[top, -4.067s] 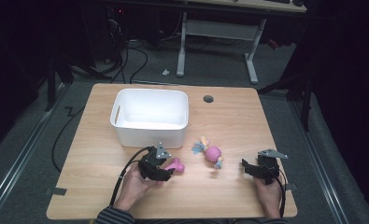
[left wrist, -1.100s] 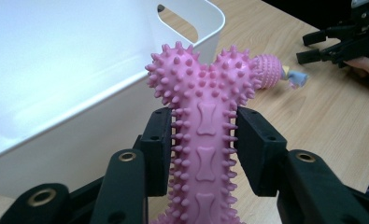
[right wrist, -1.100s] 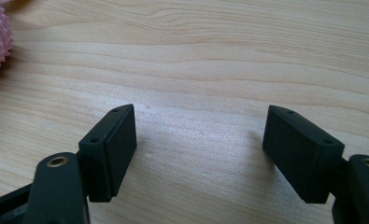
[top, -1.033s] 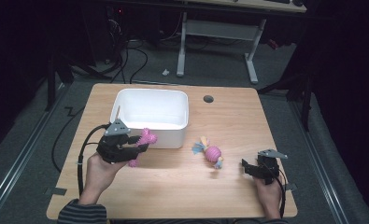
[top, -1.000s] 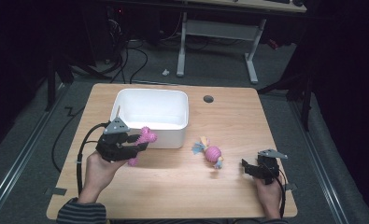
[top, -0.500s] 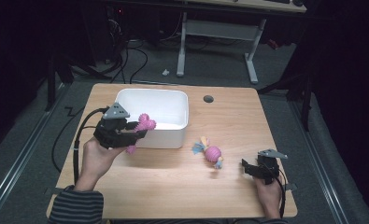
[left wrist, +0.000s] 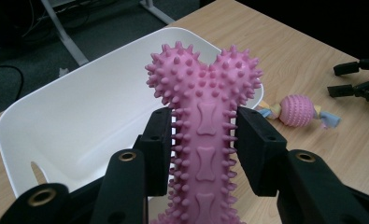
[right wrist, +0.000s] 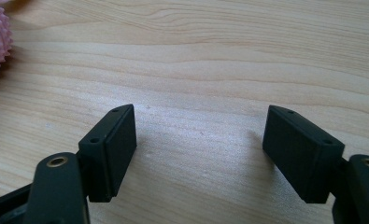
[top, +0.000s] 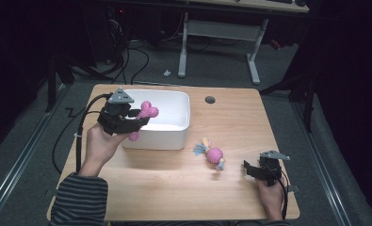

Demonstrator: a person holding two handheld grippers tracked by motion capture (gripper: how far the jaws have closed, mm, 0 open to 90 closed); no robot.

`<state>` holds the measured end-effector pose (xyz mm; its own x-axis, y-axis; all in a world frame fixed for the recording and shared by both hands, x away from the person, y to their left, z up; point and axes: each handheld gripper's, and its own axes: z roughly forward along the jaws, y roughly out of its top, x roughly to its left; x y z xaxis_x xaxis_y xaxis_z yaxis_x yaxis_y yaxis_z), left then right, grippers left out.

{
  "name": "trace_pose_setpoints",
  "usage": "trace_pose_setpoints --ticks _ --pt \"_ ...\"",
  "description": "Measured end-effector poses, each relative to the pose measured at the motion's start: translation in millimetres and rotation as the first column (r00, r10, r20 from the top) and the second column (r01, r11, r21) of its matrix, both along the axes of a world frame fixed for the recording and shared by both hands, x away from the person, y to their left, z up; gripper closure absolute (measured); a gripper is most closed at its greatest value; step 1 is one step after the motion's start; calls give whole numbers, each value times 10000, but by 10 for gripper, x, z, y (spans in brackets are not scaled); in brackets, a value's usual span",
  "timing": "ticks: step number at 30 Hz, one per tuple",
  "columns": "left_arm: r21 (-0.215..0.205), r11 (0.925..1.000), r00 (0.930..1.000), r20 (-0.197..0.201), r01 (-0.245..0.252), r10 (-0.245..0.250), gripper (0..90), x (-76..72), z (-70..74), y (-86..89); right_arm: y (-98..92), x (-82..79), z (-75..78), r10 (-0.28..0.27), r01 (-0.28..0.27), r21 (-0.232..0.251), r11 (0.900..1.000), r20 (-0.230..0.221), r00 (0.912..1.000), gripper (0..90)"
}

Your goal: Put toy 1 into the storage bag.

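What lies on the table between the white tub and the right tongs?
In the high view, a pink ball toy with cloth tails lies between the white tub and the right tongs; otherwise bare wood.

A pink rubber chew bone (left wrist: 205, 140) covered in small spikes, with little bone shapes embossed down its shaft. It is held up off the surface, clamped at mid-shaft between two black pads, its two-lobed knobbly end pointing away over the near-left rim of the white plastic tub (top: 174, 136). In the high view the bone (top: 145, 115) lies roughly level and aslant, one lobed end above the tub's inside, the other end hanging just outside the tub's front wall
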<state>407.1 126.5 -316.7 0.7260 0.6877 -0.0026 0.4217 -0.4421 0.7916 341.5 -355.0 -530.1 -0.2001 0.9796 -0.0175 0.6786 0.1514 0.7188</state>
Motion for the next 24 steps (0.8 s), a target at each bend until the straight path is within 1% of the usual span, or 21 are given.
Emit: trace_pose_setpoints --ticks 6,8,10,12,14,16,17,23,24 --pt "-5 9999 9999 6 -100 100 582 86 31 -20 0 0 0 -3 3 4 10000 0 10000 258" --pt "-29 10000 10000 -1 -57 57 582 116 38 -40 0 0 0 -1 1 2 10000 0 10000 258" --pt "57 9999 9999 39 -103 103 581 139 46 -53 0 0 0 -2 2 2 10000 -2 10000 258" --pt "-14 10000 10000 15 -85 85 581 169 41 -72 0 0 0 -1 1 3 10000 0 10000 258" --pt "49 9999 9999 -7 -126 126 582 202 32 -89 0 0 0 -2 2 3 10000 -3 10000 258" --pt "199 9995 9994 252 -241 236 583 211 19 -111 0 0 0 -1 1 3 10000 -1 10000 258" --pt "213 9995 9993 270 -253 247 583 221 13 -121 0 0 0 1 -1 1 10000 -2 10000 258" --pt "289 9990 9993 141 -338 334 583 326 -33 -161 0 0 0 8 -8 -3 10000 -2 10000 258" --pt "247 9991 9994 80 -343 341 583 344 -45 -168 0 0 0 5 -5 -2 10000 -2 10000 258"
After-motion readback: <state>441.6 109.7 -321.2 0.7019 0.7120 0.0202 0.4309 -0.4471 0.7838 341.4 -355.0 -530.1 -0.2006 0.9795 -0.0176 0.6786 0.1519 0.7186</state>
